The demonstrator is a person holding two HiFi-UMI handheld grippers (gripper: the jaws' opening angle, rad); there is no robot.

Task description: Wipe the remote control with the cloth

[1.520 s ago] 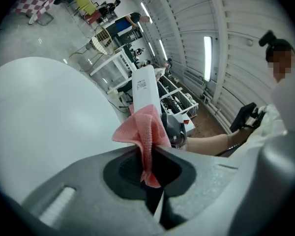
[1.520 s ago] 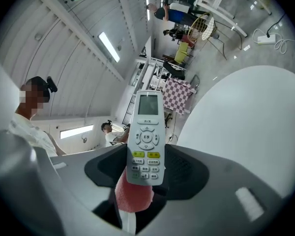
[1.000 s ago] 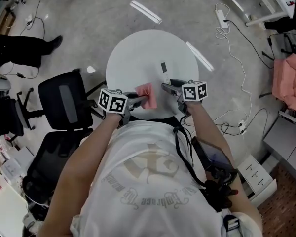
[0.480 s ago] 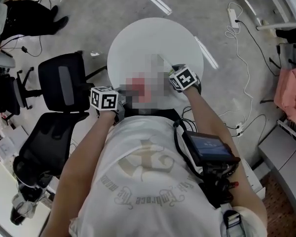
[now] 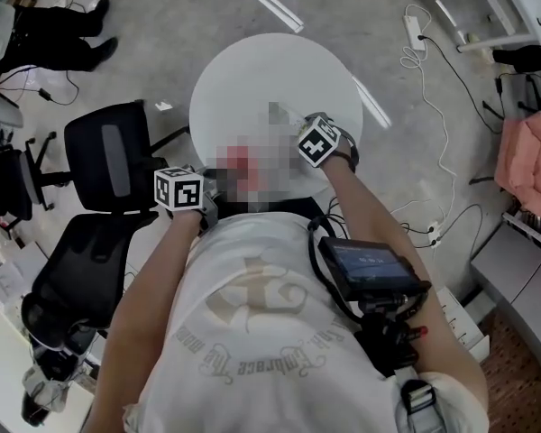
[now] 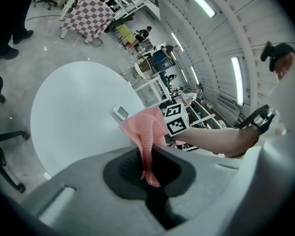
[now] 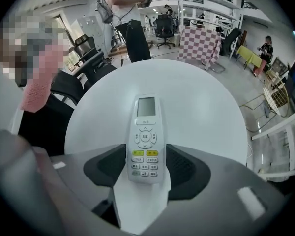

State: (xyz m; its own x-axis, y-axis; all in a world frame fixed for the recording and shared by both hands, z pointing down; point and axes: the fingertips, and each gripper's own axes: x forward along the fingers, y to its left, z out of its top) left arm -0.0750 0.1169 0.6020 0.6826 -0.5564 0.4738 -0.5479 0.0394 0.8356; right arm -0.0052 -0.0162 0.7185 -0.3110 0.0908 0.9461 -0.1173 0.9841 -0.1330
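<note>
A white remote control lies face up on the round white table. My right gripper points steeply down over it. Its jaws are opening and straddle the remote's button end, and the pads do not press on it. My left gripper is shut on a pink cloth, which hangs bunched from the jaws above the table's near edge, left of the remote. In the head view a blurred patch covers the cloth and the remote; only the marker cubes show.
Two black office chairs stand close to the table's left side. Cables and a power strip lie on the floor to the right, beside a pink cushion. A person stands beyond the table.
My right gripper has rolled and tipped downward over the remote. My left gripper has drawn back to the left with the cloth in it.
</note>
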